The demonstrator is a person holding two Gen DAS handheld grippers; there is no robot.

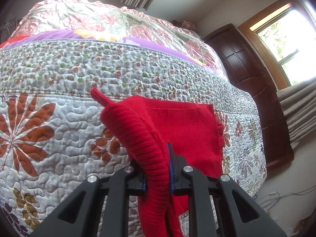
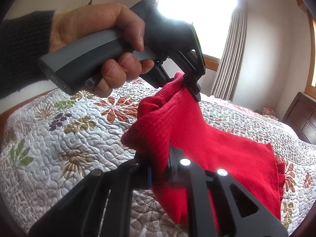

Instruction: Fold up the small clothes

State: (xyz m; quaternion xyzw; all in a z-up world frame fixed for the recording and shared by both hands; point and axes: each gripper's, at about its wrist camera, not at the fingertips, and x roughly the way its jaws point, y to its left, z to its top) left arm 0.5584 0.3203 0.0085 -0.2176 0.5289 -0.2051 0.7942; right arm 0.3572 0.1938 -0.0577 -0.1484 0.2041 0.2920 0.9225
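Both sets of jaws are clamped on the ribbed edge of a red knit garment [image 2: 207, 148], the left gripper [image 1: 158, 169] and right gripper [image 2: 160, 169] holding it up above the floral quilted bed [image 1: 59, 118], its body hanging down.

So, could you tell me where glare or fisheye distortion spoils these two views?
Right wrist view: the window is blown out to white, washing over the left tool. Left wrist view: its window is bright but shows detail; the bed bulges from fisheye; corners vignette.
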